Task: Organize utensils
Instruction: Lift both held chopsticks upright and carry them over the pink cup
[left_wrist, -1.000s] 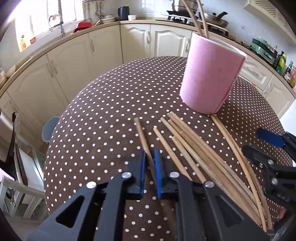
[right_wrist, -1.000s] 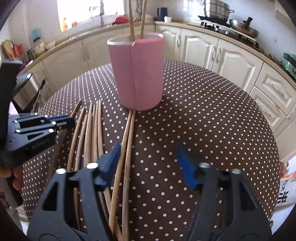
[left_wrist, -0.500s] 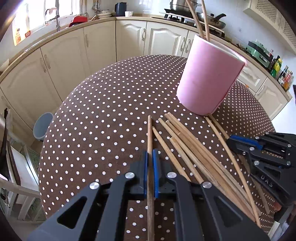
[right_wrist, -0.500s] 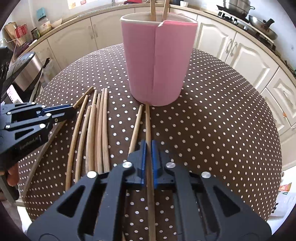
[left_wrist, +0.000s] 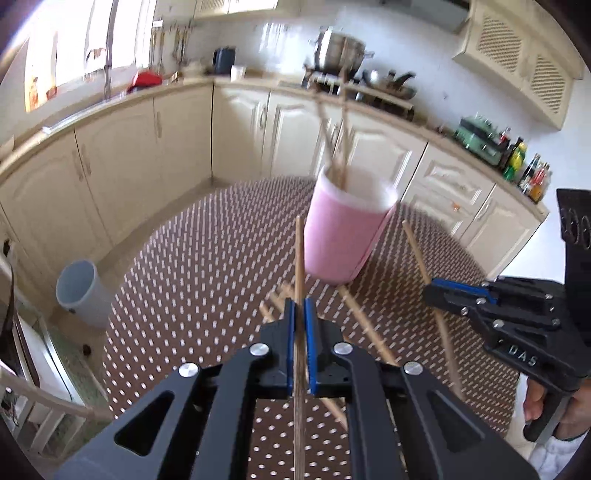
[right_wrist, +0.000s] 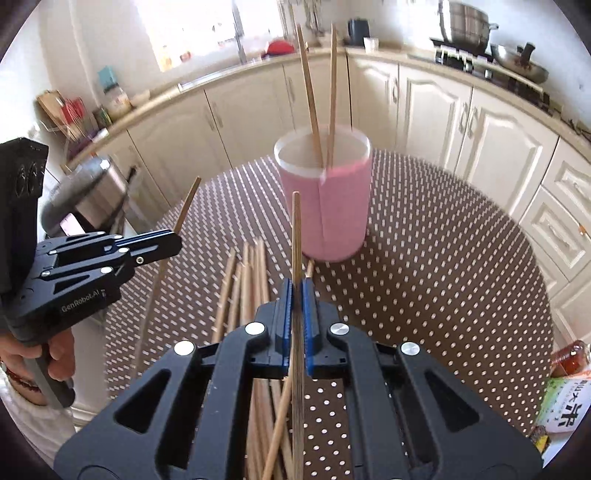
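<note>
Currently both jaws are clamped, each on one chopstick: left gripper (left_wrist: 300, 317) at lower centre, right gripper (right_wrist: 295, 295) likewise. The pink holder (right_wrist: 325, 206) stands mid-frame. Risk: thin, long sticks may pivot or collide near the rim.

the left gripper (right_wrist: 177, 242) reads "genrobot.ai"; the right gripper (left_wrist: 430, 293) reads "das".
</note>
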